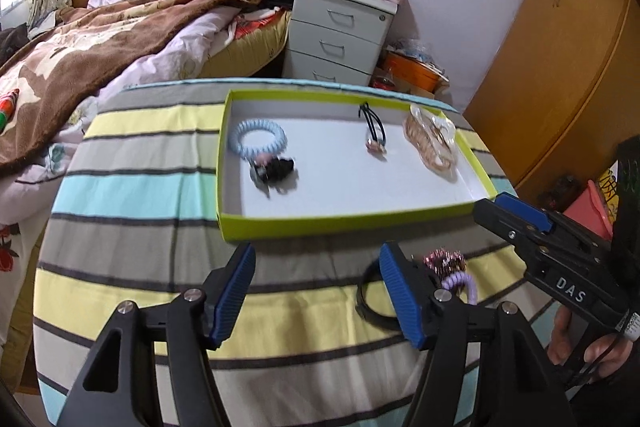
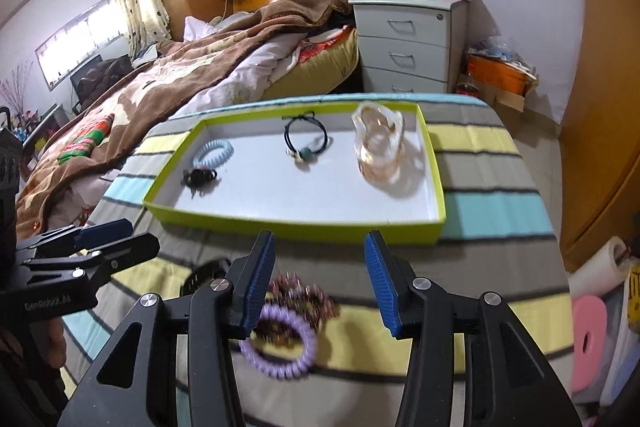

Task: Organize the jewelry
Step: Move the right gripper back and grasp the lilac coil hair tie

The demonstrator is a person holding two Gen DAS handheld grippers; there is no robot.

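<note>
A lime-green tray (image 1: pixel 340 225) with a white floor lies on the striped cloth. It holds a light blue spiral hair tie (image 1: pixel 258 139), a black clip (image 1: pixel 276 169), a black hair tie with a charm (image 1: pixel 374 131) and a clear pinkish piece (image 1: pixel 432 143). In front of the tray lie a purple spiral tie (image 2: pixel 280 343), a sparkly scrunchie (image 2: pixel 308 297) and a black band (image 2: pixel 204 275). My right gripper (image 2: pixel 320 279) hangs open over the purple tie and scrunchie, its pads touching neither. My left gripper (image 1: pixel 320 291) is open with only cloth between its fingers, the black band just right of it.
The striped table (image 1: pixel 160 187) stands beside a bed (image 1: pixel 100 39) with a brown blanket. Beyond the table are a white drawer unit (image 1: pixel 340 31) and an orange bin (image 1: pixel 416 73). A wooden wardrobe (image 1: pixel 560 67) fills the right side. A hand (image 1: pixel 560 331) grips the right tool.
</note>
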